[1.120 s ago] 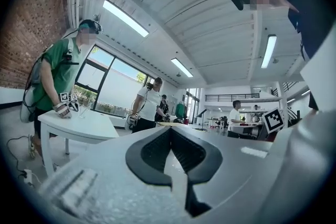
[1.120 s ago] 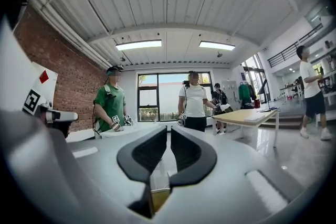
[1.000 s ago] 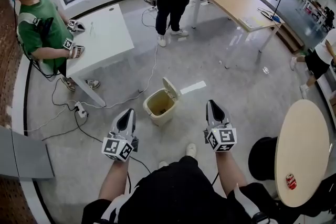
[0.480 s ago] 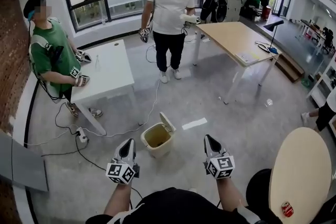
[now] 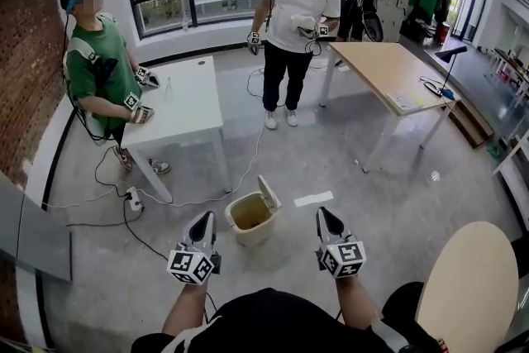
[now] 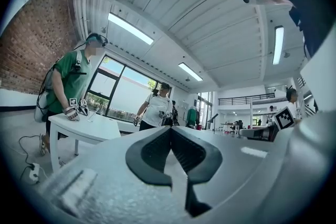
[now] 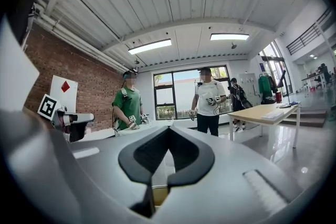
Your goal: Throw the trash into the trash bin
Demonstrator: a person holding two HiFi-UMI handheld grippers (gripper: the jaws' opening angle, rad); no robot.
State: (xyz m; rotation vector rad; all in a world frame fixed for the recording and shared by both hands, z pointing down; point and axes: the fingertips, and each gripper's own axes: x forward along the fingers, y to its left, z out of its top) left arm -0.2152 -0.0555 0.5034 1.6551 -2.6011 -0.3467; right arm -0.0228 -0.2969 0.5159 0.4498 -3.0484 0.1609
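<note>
Floor: grey concrete, cables trailing across it.
Change: the head view has lifted over the last second, and the red can has slid off the round table's [image 5: 471,277] bottom edge. Probably the search for trash goes on.
Left gripper [image 5: 204,217]: fingers pressed together, nothing between.
Right gripper [image 5: 321,213]: likewise, empty.
Trash bin [image 5: 246,234]: just ahead between them, lid [image 5: 269,192] up, inside looks bare.
Trash: possibly the small pale scrap [image 5: 435,175] on the floor, far right.

Seen from above: black clothing [image 5: 273,325] with white trim; a grey, black-tipped left tool [image 5: 204,219] and right tool [image 5: 322,215], each carrying a cube [image 5: 190,266] of black-and-white square markers.
</note>
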